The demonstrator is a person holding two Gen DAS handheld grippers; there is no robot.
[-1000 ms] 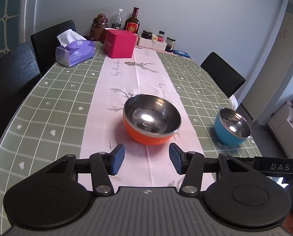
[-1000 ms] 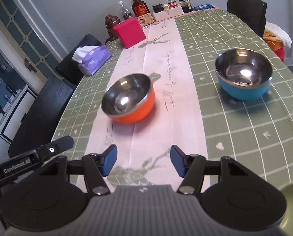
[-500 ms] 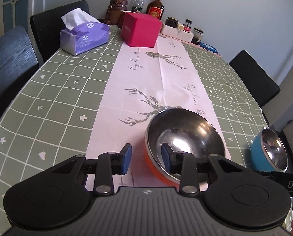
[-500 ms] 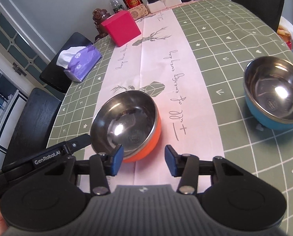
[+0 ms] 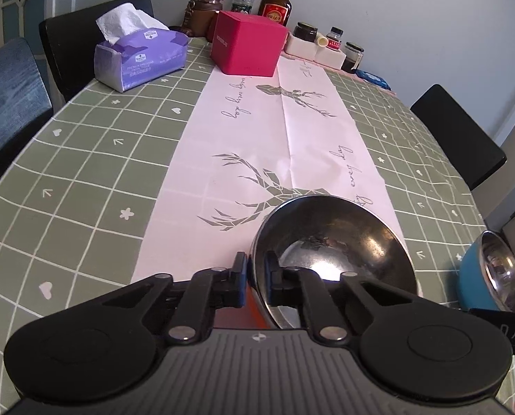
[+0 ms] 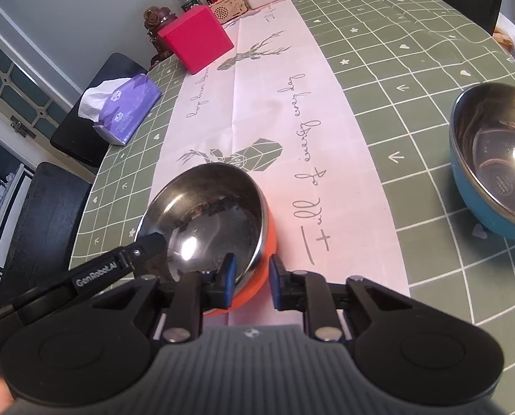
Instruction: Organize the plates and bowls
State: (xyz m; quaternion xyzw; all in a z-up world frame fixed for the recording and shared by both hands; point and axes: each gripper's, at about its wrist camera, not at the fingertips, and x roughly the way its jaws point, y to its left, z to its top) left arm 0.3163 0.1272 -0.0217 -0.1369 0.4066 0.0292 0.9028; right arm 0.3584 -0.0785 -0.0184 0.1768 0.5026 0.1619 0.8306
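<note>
L gripper (image 5: pixel 255 278) pinches orange bowl (image 5: pixel 333 245) rim (R gripper (image 6: pixel 252 282) too).

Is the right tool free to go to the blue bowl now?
Probably not: the right tool straddles the orange bowl's rim and must release it first. Beyond that, bare tablecloth lies toward the blue bowl.

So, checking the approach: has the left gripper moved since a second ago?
Yes. The left gripper has advanced along the pink runner toward the red box, and now pinches the orange bowl at its near rim.
</note>
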